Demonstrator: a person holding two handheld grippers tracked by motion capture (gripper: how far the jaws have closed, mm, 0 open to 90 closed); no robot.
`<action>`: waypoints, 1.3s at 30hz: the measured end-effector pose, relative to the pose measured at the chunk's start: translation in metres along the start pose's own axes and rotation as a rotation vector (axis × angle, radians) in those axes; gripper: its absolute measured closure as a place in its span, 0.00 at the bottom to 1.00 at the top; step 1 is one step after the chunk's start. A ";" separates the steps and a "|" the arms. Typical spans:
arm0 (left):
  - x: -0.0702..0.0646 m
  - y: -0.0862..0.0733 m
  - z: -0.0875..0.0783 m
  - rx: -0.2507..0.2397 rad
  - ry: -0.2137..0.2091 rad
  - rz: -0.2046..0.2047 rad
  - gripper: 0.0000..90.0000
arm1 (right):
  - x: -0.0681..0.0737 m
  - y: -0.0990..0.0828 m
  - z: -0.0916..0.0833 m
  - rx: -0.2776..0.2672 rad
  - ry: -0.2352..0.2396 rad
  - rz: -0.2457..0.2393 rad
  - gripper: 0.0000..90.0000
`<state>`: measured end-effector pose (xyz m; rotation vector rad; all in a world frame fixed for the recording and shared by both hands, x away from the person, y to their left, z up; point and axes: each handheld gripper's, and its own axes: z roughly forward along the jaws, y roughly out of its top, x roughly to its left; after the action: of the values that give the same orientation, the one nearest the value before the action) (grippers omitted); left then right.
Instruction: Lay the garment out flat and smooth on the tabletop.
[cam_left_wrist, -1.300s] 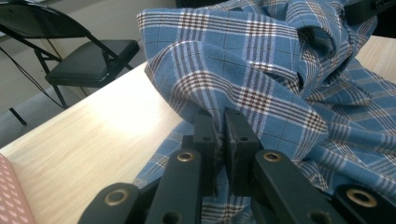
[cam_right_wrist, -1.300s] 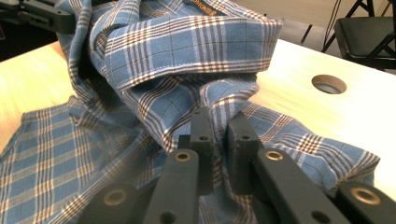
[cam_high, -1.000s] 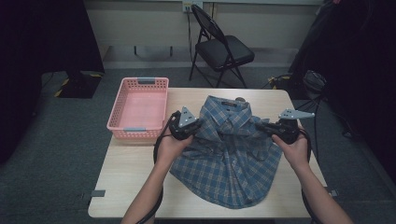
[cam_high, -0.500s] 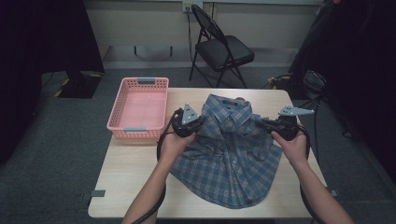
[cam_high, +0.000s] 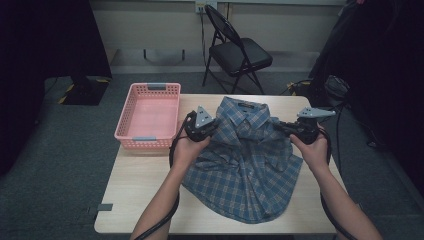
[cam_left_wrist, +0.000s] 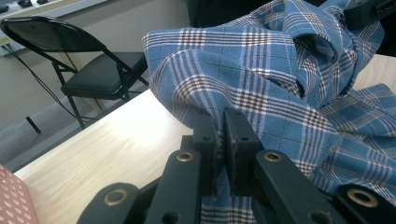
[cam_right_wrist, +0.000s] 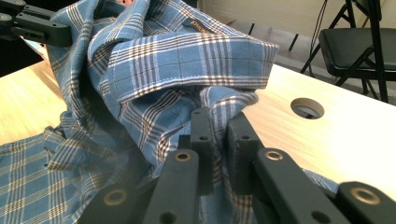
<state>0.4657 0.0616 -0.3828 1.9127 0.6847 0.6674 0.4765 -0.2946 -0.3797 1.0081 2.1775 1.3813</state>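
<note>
One table (cam_high: 150, 185), one shirt (cam_high: 245, 165), two tongs

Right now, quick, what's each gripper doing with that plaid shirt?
Left gripper: shut on the plaid shirt, pinching a fold of cloth.
Right gripper: shut on the same shirt, near its collar.

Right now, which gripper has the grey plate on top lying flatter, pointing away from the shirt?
The right gripper: its plate juts outward from the shirt; the left gripper tilts its plate up.
</note>
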 end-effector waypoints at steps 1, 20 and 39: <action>0.001 0.000 0.001 -0.002 0.003 -0.002 0.94 | -0.001 0.001 0.001 -0.001 0.000 0.000 0.92; 0.053 0.015 0.058 0.020 0.158 -0.101 0.79 | -0.051 0.058 0.071 0.008 -0.153 0.128 0.85; -0.016 -0.031 0.017 0.187 -0.077 -0.057 0.29 | 0.011 -0.028 0.035 0.156 -0.044 -0.039 0.30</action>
<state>0.4610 0.0521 -0.4203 2.0703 0.7716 0.5061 0.4809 -0.2719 -0.4193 1.0335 2.2881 1.1762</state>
